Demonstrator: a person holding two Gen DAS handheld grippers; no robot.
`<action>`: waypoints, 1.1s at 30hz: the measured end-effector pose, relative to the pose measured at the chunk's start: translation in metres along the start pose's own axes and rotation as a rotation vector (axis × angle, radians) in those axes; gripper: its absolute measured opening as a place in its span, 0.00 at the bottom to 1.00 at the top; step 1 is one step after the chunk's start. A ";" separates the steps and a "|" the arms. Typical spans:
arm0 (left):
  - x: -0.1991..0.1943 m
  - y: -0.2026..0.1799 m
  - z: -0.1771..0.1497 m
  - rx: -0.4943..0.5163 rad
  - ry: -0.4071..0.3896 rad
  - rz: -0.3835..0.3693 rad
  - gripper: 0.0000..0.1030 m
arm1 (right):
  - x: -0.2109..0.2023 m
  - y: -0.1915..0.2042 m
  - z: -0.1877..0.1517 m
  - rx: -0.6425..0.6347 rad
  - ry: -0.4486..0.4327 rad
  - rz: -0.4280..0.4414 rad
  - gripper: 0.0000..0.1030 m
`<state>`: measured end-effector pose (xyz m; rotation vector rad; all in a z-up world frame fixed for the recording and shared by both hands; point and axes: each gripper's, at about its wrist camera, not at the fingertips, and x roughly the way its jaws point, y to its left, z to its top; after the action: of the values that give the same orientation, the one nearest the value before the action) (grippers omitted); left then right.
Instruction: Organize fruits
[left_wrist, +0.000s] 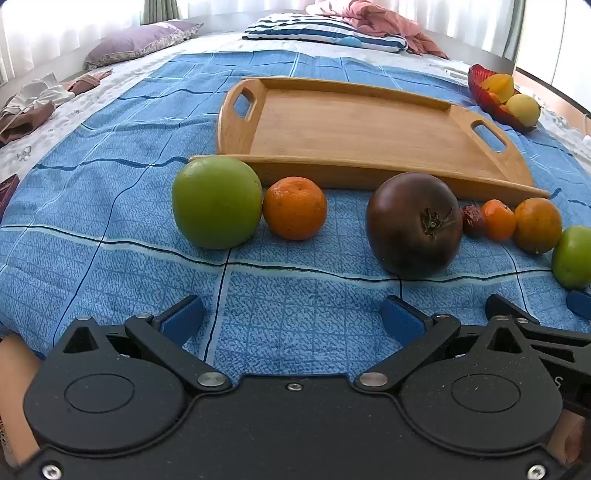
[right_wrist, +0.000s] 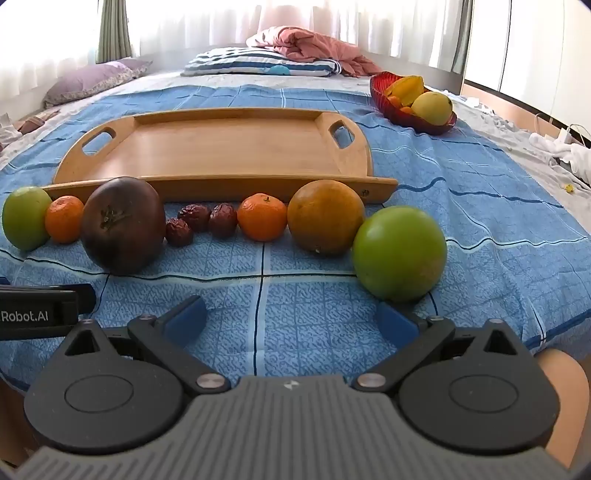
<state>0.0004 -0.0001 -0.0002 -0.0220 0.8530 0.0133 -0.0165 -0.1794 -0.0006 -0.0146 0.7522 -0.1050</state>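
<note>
Both the left gripper (left_wrist: 291, 319) and right gripper (right_wrist: 290, 317) hang spread wide and empty, near the fruit row. The dark tomato (right_wrist: 123, 225) looks soft and smooth, so I'd pinch gently across its widest middle.

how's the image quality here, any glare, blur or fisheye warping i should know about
Left wrist view: sharp up close, the wooden tray bows from fisheye warping, the windows are blown out behind the striped pillow. Right wrist view: the same backlight washes out the curtains, the green apple shows a soft highlight, the blue bedspread curves away at the edges, corners are vignetted.
</note>
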 end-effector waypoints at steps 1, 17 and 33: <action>0.000 0.000 0.000 -0.004 0.000 -0.006 1.00 | 0.000 0.000 0.000 0.000 -0.003 0.001 1.00; 0.001 0.001 -0.002 0.000 -0.018 -0.005 1.00 | 0.000 0.001 0.001 -0.001 0.000 -0.002 1.00; 0.001 0.001 -0.002 0.000 -0.019 -0.005 1.00 | 0.000 0.001 0.001 -0.002 0.002 -0.003 1.00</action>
<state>-0.0006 0.0005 -0.0024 -0.0240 0.8336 0.0094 -0.0154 -0.1783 0.0002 -0.0180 0.7543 -0.1069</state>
